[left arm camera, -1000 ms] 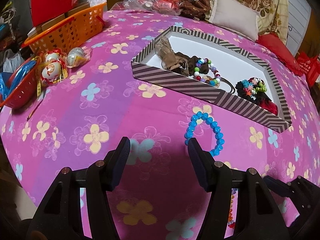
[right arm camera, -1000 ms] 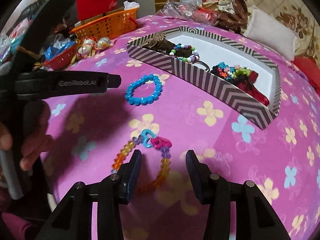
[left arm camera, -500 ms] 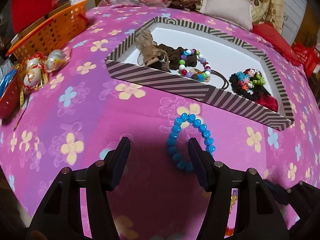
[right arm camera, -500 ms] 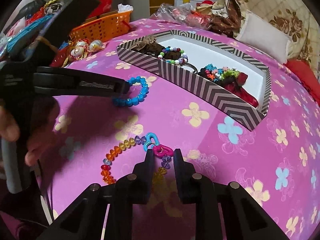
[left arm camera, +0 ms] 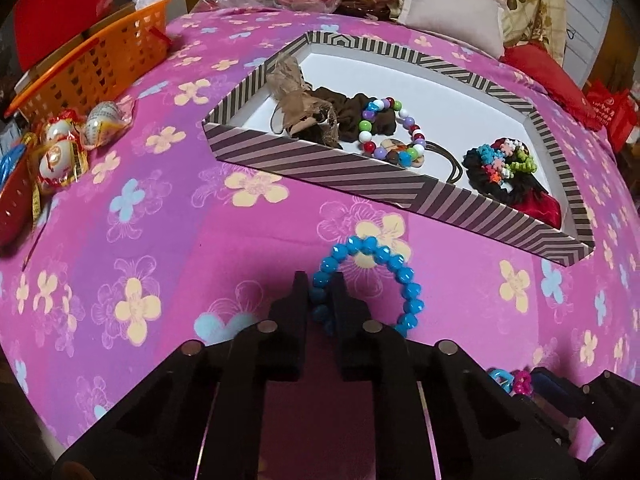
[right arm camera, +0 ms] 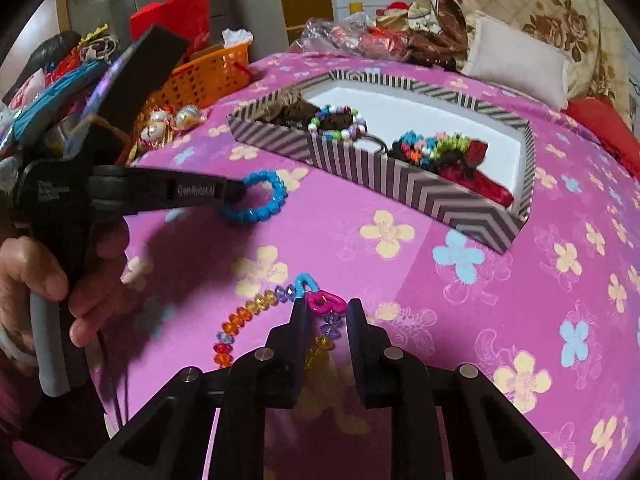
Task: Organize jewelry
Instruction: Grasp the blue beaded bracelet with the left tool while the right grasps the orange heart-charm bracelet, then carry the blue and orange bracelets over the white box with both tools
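Both pickups underway: left claw [left arm camera: 320, 292] is clamped on the blue bracelet [left arm camera: 372, 276], right claw [right arm camera: 327, 312] pinches the rainbow bracelet [right arm camera: 256, 308]. Next, lift both into the striped box [left arm camera: 320, 168].

Pink cloth cover [left arm camera: 168, 216] printed with yellow, pale blue and outlined flowers. Shallow cardboard box [left arm camera: 332, 170] striped brown and cream outside, chevrons at one corner, plain white inside. Round-bead bracelet [left arm camera: 372, 276] all bright blue. Faceted-bead chain [right arm camera: 256, 312] running red, orange, yellow to purple, with one blue and one magenta heart link. Plastic lattice basket [left arm camera: 92, 60] orange. Both grippers, left [left arm camera: 320, 280] and right [right arm camera: 326, 308], black.
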Demonstrator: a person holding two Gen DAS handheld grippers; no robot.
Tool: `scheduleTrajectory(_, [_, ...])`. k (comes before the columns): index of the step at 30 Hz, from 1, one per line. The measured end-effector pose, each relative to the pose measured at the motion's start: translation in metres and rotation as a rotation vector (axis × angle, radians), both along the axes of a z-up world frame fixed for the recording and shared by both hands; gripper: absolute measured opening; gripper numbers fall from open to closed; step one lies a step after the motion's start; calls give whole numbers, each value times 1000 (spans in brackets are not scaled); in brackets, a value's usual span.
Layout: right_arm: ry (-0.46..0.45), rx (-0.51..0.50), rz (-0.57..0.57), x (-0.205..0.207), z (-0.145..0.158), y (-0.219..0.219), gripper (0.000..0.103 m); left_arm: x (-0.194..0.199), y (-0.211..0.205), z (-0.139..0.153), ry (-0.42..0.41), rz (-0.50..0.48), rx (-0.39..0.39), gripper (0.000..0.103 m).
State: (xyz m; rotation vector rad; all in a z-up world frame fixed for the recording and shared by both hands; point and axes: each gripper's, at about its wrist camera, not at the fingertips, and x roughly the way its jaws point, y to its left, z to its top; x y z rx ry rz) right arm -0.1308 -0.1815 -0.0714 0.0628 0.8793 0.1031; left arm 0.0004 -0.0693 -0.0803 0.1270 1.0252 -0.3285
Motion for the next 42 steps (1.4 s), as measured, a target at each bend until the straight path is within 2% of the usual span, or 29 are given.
scheduleTrajectory(3, [-24, 4, 1, -3, 8, 1, 18, -3, 4, 4, 8, -6, -34, 8])
scheduleTrajectory(12, [-57, 1, 0, -10, 21, 1, 18, -22, 13, 27, -47, -41, -101, 7])
scheduleTrajectory(25, [-92, 1, -13, -18, 35, -2, 18, -25, 33, 41, 25, -21, -243, 7])
scheduleTrajectory(36, [-120, 7, -30, -23, 50, -3, 18, -38, 31, 66, -13, -12, -207, 7])
scheduleTrajectory(42, [-128, -4, -31, -24, 58, -1, 18, -47, 29, 78, -62, -12, -164, 7])
